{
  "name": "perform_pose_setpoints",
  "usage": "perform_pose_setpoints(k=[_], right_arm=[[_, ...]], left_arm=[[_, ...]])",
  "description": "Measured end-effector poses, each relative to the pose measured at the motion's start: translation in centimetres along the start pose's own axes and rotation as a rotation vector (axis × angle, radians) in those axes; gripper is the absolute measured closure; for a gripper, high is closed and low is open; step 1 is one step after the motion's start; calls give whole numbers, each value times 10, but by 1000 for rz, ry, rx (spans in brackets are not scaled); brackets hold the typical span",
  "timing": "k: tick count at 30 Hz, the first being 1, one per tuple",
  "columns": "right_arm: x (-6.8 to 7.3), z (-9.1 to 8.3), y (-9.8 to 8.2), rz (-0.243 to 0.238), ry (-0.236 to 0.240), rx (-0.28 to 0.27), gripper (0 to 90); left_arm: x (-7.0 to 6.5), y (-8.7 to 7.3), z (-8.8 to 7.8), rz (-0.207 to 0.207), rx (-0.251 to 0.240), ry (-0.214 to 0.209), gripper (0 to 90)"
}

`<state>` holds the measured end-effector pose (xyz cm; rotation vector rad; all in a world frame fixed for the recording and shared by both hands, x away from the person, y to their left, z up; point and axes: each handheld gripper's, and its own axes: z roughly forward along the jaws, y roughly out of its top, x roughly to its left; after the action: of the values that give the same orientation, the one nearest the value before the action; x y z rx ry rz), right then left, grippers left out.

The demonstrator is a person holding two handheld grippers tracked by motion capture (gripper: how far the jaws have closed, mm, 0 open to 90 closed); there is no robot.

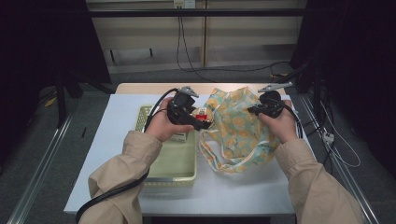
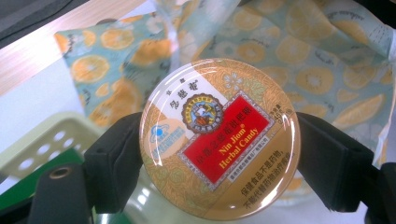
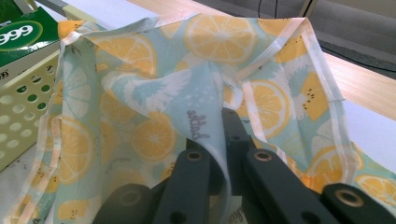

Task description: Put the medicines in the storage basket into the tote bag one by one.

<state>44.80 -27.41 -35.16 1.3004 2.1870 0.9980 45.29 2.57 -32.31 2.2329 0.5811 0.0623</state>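
- Left gripper (image 1: 201, 122): jaws clamped on opposite edges of a round candy tin (image 2: 219, 138), held at the bag's mouth, at 9 o'clock of the bag.
- Right gripper (image 3: 219, 140): jaws closed, pinching a fold of the lemon-print bag (image 1: 238, 128) at its 3 o'clock edge.
- Basket (image 1: 175, 163): pale yellow, just left of the bag; a green box (image 3: 25, 32) inside.
- Table (image 1: 116, 140): white top, wooden strip at 12 o'clock.
- Room: grey floor, cables, pale wall beyond.

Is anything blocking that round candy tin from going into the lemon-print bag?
Nothing visible does. The left gripper holds the candy tin right beside the bag, while the right gripper pinches the bag's fabric, lifting it.
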Motion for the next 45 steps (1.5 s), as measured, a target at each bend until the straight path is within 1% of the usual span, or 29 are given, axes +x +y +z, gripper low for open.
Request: perform_pose_setpoints(k=[3,5,7,9,11,13,14,15,17,19,22,26,27,29,30,34,35,39,41,42,45], right_arm=[[1,1,1,-4,2,1,899],[1,1,1,1,3,1,899],[2,2,1,3,7,0,899],[2,2,1,3,8,0,899],[2,2,2,1,11,-2,899],[2,2,2,4,9,-2,899],[2,2,2,4,9,-4,899],[2,2,2,5,10,-4,899],[3,2,2,5,11,-5,899],[3,2,2,5,11,-5,899],[3,3,2,5,14,-6,899],[2,3,2,10,13,-7,899],[2,2,2,10,12,-7,899],[2,2,2,11,12,-9,899],[2,2,2,9,13,-10,899],[2,1,2,9,13,-15,899],[2,1,2,10,14,-17,899],[2,1,2,11,12,-18,899],[2,1,2,12,13,-20,899],[2,1,3,12,13,-22,899],[3,0,4,10,13,-23,899]], left_arm=[[-2,3,10,14,-3,-21,205],[-5,4,15,18,-11,-25,205],[-5,5,19,15,-20,-36,205],[-5,6,23,2,-27,-47,205],[-6,7,25,3,-25,-39,204],[-5,8,27,-4,-37,-48,205],[-7,9,27,-10,-35,-14,205],[-6,9,29,-7,-42,-40,205],[-7,10,31,-10,-57,-55,205],[-9,11,35,-10,-57,-63,205],[-12,12,39,10,-56,-56,205],[-16,15,44,9,-53,-70,205],[-16,15,45,13,-56,-75,205],[-16,15,48,9,-60,-79,205],[-16,15,49,0,-64,-78,205],[-17,15,51,3,-68,-77,205],[-18,15,52,9,-62,-76,205],[-20,16,55,14,-74,-76,205],[-21,17,57,7,-82,-80,205],[-21,17,58,13,-78,-80,205],[-23,18,62,10,-77,-83,205]])
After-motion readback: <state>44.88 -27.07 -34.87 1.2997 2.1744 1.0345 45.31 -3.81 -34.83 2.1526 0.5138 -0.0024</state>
